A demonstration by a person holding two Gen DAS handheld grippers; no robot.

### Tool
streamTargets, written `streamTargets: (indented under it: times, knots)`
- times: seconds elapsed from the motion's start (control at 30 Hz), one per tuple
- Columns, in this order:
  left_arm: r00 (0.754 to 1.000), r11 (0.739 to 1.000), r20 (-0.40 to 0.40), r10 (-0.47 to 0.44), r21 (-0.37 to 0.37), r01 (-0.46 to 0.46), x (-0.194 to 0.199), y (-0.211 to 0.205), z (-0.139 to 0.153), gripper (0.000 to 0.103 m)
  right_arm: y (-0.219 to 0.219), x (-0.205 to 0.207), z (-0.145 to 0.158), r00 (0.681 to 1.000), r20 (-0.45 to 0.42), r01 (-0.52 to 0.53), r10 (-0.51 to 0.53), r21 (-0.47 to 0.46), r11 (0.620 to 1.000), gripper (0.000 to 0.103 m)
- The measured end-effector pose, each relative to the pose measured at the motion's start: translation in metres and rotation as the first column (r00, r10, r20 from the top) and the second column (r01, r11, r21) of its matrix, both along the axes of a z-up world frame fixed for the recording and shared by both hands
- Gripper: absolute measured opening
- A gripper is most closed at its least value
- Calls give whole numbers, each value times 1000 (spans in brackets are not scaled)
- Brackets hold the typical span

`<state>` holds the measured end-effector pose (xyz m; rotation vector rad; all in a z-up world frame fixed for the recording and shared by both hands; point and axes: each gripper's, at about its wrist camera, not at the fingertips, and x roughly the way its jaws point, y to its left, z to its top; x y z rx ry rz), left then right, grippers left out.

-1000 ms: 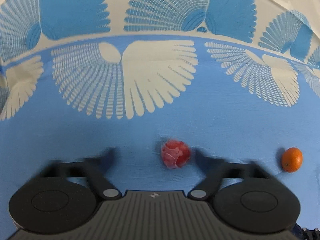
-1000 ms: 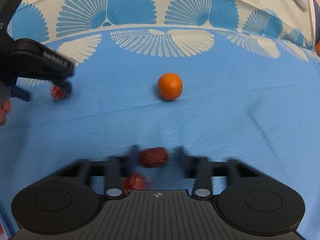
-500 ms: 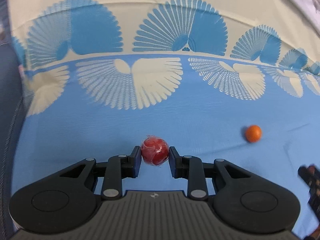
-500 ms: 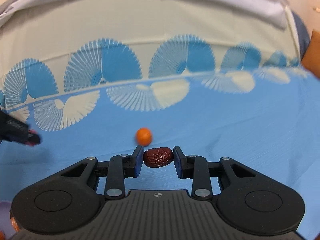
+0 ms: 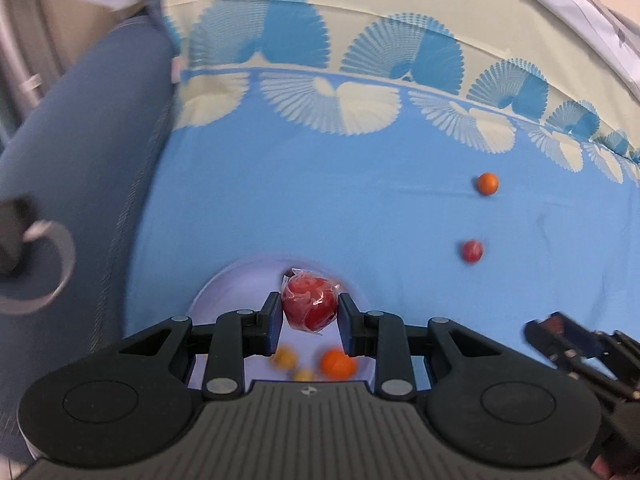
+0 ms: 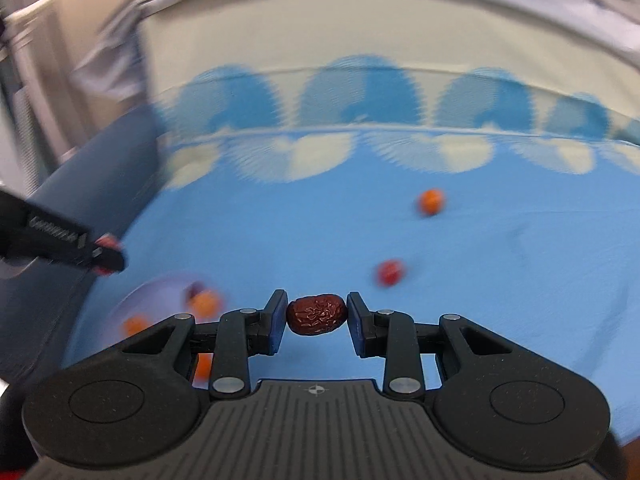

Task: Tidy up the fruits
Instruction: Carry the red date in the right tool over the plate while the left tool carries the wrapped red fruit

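left claw (image 5: pixel 308 320): round red plastic-wrapped fruit (image 5: pixel 309 303) is being gripped above pale lilac plate (image 5: pixel 224 292) | right claw (image 6: pixel 317 320): wrinkled dark-red date (image 6: pixel 317 314) is being gripped

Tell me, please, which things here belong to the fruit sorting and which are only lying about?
Belong to the job:
- round red fruit in clear wrap, held in the left tongs
- wrinkled dark red date, held in the right tongs
- small orange fruit and small red fruit on the cloth
- pale lilac plate

Lying about:
- blue fan-patterned cloth
- grey-blue cushion
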<state>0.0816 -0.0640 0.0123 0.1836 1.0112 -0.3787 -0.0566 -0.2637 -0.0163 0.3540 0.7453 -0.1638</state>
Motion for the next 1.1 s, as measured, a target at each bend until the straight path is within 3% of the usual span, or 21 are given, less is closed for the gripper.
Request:
streamTargets:
  times: [0.17, 0.33, 0.57, 1.1]
  knots:
    - [999, 999, -11, 49, -8, -49, -44, 47, 4, 32, 56, -17, 15, 989, 13, -146, 146, 1, 989, 34]
    - [997, 996, -15, 81, -32, -81, -73, 77, 3, 32, 90, -32, 29, 968, 37, -246, 248, -59, 968, 34]
    - [996, 993, -4, 94, -69, -94, -90, 94, 5, 32, 104, -49, 45, 963, 59, -256, 263, -105, 961, 34]
    - [994, 989, 12, 108, -102, -106, -94, 101, 8, 32, 111, -50, 45, 958, 48, -273, 282, -135, 952, 34]
